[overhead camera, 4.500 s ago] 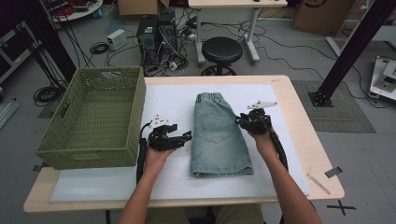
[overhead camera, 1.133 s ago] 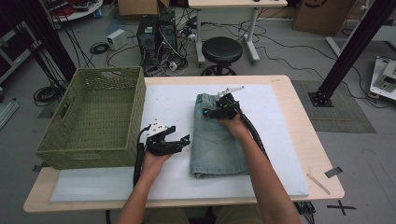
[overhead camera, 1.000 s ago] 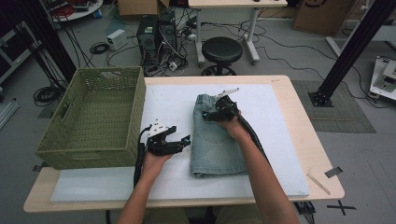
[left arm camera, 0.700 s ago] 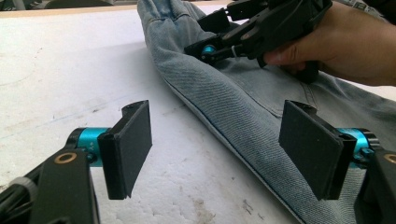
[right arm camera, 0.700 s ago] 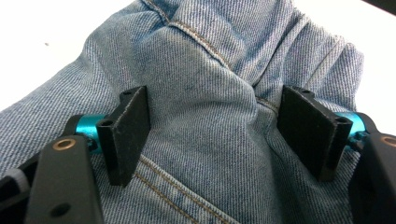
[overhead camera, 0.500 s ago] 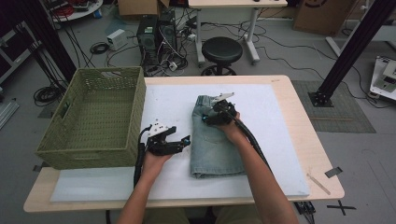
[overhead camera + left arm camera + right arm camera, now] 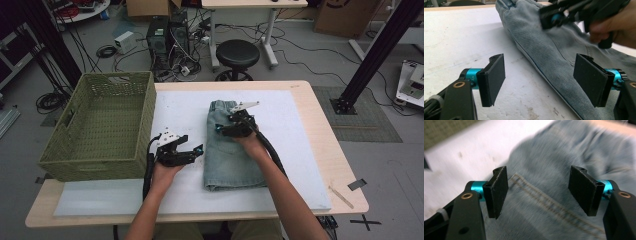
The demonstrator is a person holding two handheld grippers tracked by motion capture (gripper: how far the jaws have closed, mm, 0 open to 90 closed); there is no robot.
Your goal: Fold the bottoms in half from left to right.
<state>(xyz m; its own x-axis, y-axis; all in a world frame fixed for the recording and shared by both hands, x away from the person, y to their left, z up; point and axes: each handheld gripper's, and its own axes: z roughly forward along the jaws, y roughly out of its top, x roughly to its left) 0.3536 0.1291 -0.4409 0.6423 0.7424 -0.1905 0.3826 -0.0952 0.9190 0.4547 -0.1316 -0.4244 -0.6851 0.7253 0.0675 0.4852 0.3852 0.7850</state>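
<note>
Over the white mat (image 7: 300, 130) now: folded pair of denim shorts (image 7: 231, 160) lying lengthwise at centre, waistband toward twelve o'clock, hem toward six. Right gripper (image 7: 226, 129) hovering above the upper half of the shorts, up near the waistband, nose pointing toward nine o'clock. Jaws apart but just been narrowing, with nothing pinched between them; from the right gripper view, only stitched seam and blue fabric (image 7: 544, 202) lying beneath the gap (image 7: 537, 195), pads clear of the cloth. Whole view a touch blurred there.

Left gripper (image 7: 192, 152) parked on bare mat at roughly nine o'clock from the shorts, just beside their left edge, pointing toward three o'clock. Jaws spread wide, gripping nothing. In the left gripper view, the folded edge of the shorts (image 7: 541, 55) running diagonally through the gap (image 7: 540, 80) between the pads, apart from both; right gripper (image 7: 564, 17) and its hand (image 7: 614, 27) seen farther off, above the fabric.

Green woven basket (image 7: 60, 155) sitting at the table's (image 7: 340, 170) nine o'clock side, well apart from the shorts. Black stool (image 7: 237, 52) beyond the far edge at twelve o'clock.
</note>
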